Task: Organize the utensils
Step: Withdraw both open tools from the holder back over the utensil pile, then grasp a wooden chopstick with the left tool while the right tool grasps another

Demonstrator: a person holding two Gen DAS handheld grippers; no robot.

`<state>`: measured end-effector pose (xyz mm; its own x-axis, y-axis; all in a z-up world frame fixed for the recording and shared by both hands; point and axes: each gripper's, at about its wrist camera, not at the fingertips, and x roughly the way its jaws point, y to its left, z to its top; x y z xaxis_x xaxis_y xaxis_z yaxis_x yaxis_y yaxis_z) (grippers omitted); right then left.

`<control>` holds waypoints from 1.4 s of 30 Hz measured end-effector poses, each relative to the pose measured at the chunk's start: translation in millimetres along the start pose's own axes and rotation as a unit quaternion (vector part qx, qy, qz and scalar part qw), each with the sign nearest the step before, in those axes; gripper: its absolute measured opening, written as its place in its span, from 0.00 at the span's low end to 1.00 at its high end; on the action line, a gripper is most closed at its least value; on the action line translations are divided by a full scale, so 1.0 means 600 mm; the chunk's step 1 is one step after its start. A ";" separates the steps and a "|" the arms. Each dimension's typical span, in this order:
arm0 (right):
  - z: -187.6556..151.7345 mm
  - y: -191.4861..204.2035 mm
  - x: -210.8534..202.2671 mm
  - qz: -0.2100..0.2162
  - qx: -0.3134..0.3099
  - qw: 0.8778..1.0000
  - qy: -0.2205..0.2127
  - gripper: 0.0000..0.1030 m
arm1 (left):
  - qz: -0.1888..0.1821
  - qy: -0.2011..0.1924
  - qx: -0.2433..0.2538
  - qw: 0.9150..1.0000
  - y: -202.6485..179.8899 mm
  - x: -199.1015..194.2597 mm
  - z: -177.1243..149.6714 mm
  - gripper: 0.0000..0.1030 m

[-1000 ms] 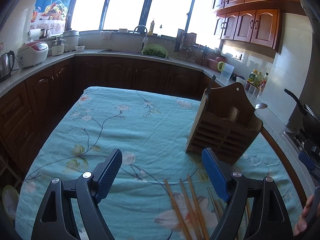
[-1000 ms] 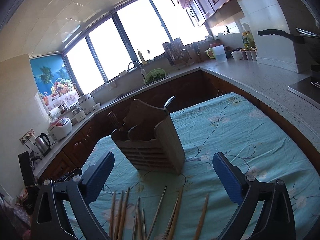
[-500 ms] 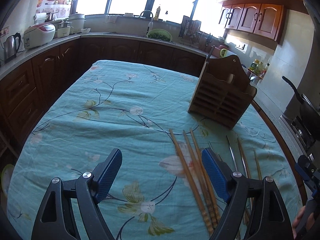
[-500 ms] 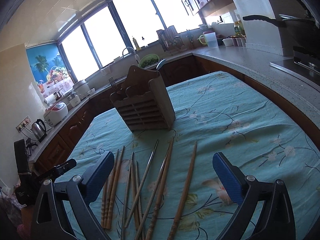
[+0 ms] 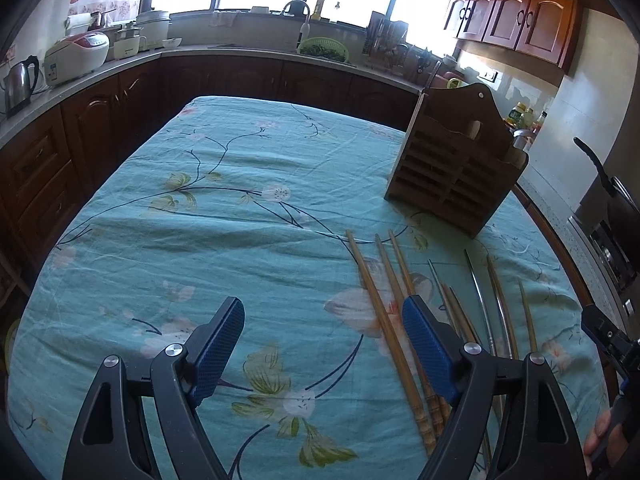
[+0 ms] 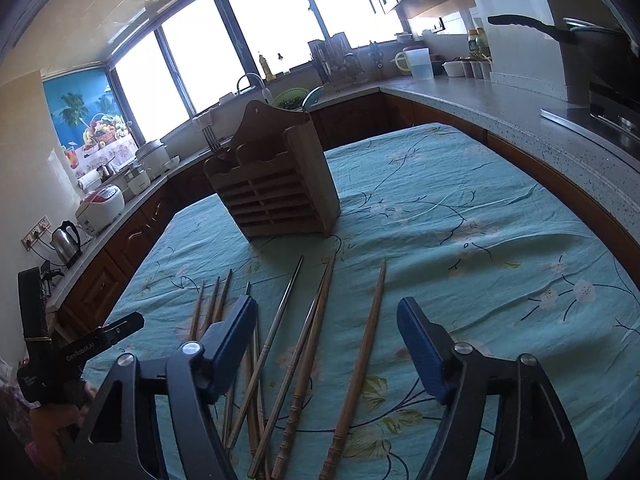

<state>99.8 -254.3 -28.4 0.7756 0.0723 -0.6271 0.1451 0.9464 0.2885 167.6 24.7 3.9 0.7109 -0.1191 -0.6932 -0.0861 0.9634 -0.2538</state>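
Note:
Several wooden and metal chopsticks (image 5: 384,312) lie loose on the teal flowered tablecloth (image 5: 224,240); they also show in the right wrist view (image 6: 308,344). A slatted wooden utensil holder (image 5: 452,172) stands upright beyond them, with a fork and a spoon in it in the right wrist view (image 6: 276,188). My left gripper (image 5: 324,340) is open and empty above the cloth, its right finger over the leftmost chopsticks. My right gripper (image 6: 326,340) is open and empty, straddling several chopsticks.
Dark wooden cabinets and a grey counter (image 6: 520,112) wrap around the table. A kettle (image 5: 18,84) and a rice cooker (image 5: 76,56) stand at left. A pan (image 6: 592,40) sits on the stove at right. The left gripper body shows in the right wrist view (image 6: 72,352).
Both grippers have drawn back from the utensil holder and lowered toward the table, bringing the chopsticks into full view between their fingers. Both stay open.

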 end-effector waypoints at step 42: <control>0.087 0.016 0.265 -0.069 -0.081 0.985 0.132 0.14 | 0.011 0.078 0.154 0.985 -0.102 0.221 0.072 0.20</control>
<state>256.4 -249.9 -87.5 0.5648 -0.0015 -0.8252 0.1209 0.9894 0.0810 297.1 -39.6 -43.2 0.5933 -0.1100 -0.7974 0.1333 0.9904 -0.0374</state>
